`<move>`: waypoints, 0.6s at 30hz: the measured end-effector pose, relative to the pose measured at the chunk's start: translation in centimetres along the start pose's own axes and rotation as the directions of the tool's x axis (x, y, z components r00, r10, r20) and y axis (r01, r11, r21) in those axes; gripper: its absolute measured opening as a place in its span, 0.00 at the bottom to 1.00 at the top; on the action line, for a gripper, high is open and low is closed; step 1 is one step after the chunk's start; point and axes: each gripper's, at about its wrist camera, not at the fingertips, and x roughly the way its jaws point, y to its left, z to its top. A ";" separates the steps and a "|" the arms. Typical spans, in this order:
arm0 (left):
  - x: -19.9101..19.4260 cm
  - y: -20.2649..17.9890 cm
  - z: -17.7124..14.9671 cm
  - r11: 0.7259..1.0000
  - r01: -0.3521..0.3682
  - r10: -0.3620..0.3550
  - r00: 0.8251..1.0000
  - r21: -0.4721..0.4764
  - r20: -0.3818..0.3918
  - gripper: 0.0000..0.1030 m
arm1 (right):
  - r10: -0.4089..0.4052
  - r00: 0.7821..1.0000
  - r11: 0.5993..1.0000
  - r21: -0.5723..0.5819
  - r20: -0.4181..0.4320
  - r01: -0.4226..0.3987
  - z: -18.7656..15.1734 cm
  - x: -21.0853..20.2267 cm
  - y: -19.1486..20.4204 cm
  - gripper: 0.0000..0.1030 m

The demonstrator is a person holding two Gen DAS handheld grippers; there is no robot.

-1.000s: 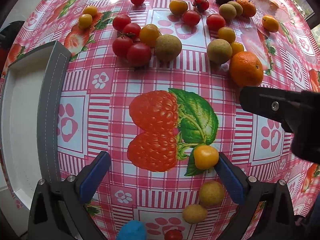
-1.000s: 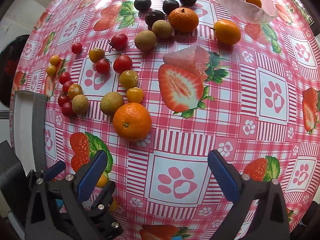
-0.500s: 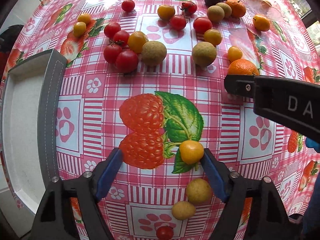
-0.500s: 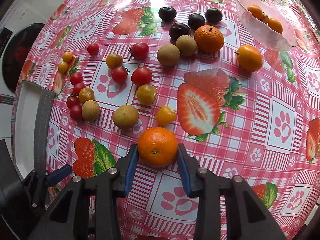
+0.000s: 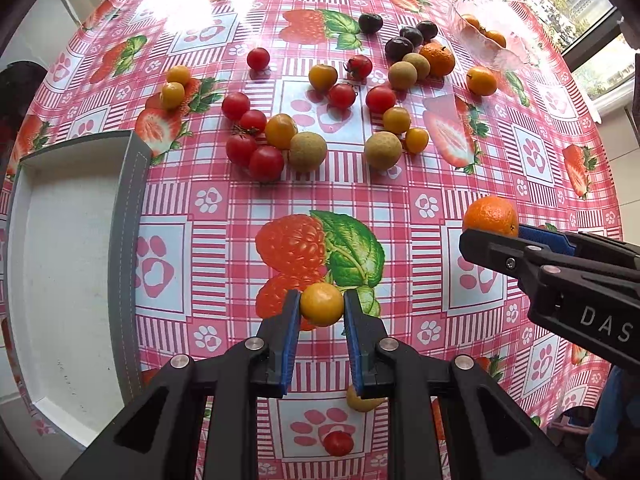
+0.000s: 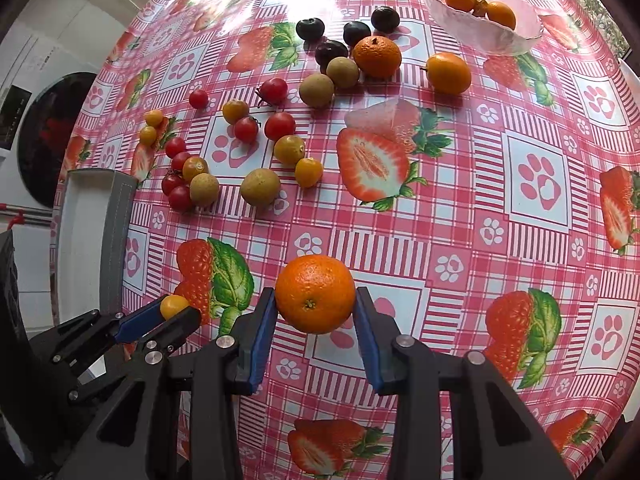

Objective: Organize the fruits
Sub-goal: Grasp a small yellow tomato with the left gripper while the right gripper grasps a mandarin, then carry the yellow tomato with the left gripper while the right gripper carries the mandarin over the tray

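Note:
My left gripper [image 5: 321, 312] is shut on a small yellow tomato [image 5: 322, 304] and holds it above the tablecloth; it also shows at the lower left of the right wrist view [image 6: 176, 312]. My right gripper [image 6: 315, 300] is shut on an orange [image 6: 315, 293], lifted off the table; the orange also shows in the left wrist view [image 5: 490, 216]. Several red and yellow tomatoes [image 5: 266, 162], brown longans [image 5: 383, 150], dark plums [image 6: 310, 29] and another orange [image 6: 377, 56] lie scattered on the far half of the table.
A grey-rimmed white tray [image 5: 132, 216] sits at the table's left edge. A pink glass bowl [image 6: 440, 16] with small orange fruits stands at the far right, a kumquat [image 6: 449, 73] beside it. A red tomato [image 5: 338, 443] and a yellow fruit [image 5: 362, 402] lie under my left gripper.
Both grippers closed on their fruit and lifted: the left on the yellow tomato, the right on the orange, which has moved toward me off the table.

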 end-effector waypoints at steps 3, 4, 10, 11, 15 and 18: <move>-1.7 1.7 -0.1 1.000 0.005 -0.004 1.000 -0.019 0.023 0.22 | 0.010 1.000 1.000 -0.013 0.000 -0.010 -0.5 -0.4 1.1 0.40; -2.2 2.7 -0.1 1.000 0.005 -0.004 1.000 -0.031 0.027 0.22 | 0.011 1.000 1.000 -0.018 -0.002 -0.011 -0.8 -0.6 1.4 0.40; -4.5 7.6 -3.2 0.995 -0.021 0.026 0.999 -0.099 0.042 0.22 | 0.024 1.000 0.998 -0.054 -0.015 -0.025 -1.4 -0.9 4.6 0.40; -4.7 8.5 -3.5 0.993 -0.032 0.037 0.998 -0.111 0.044 0.22 | 0.028 0.999 0.997 -0.065 -0.018 -0.029 -1.3 -0.9 5.5 0.40; -5.5 12.0 -4.1 0.984 -0.069 0.079 0.995 -0.166 0.055 0.22 | 0.040 0.999 0.990 -0.134 -0.030 -0.043 -0.8 -0.5 9.3 0.40; -6.1 15.0 -4.3 0.975 -0.095 0.110 0.992 -0.200 0.064 0.22 | 0.060 0.997 0.982 -0.176 -0.044 -0.067 0.0 0.2 12.4 0.40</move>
